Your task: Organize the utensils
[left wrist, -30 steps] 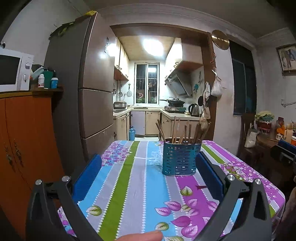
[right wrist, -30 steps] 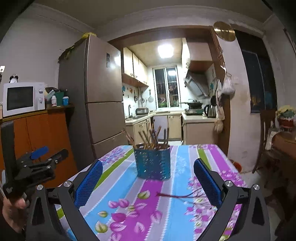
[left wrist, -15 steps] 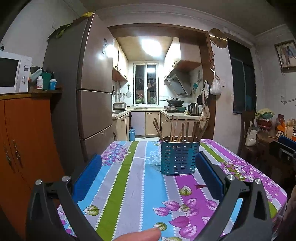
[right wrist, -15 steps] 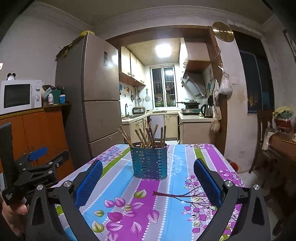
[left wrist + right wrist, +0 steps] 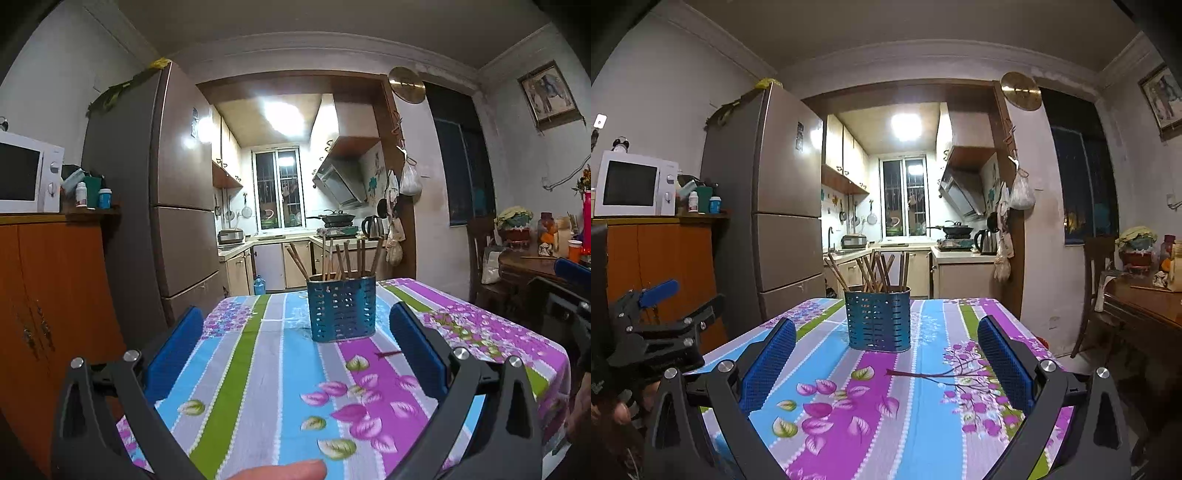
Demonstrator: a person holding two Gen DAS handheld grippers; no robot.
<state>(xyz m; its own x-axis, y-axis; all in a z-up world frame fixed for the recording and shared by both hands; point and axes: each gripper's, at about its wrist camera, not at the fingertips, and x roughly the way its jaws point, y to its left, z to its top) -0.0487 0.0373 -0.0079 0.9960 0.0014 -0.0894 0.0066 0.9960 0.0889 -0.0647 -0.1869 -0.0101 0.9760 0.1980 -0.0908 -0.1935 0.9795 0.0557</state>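
A blue perforated holder [image 5: 878,319] packed with upright chopsticks [image 5: 872,270] stands mid-worktop [image 5: 934,424] between both tools — left tool [image 5: 295,347] and right tool [image 5: 886,360] spread wide, gripping nothing — with no loose utensils visible, suggesting the tidying is essentially finished.

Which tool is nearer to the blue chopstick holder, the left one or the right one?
Right, but only slightly. The right tool faces the blue chopstick holder head-on, open and short of it. The left tool is also open and short of the holder, which stands a little to its right.
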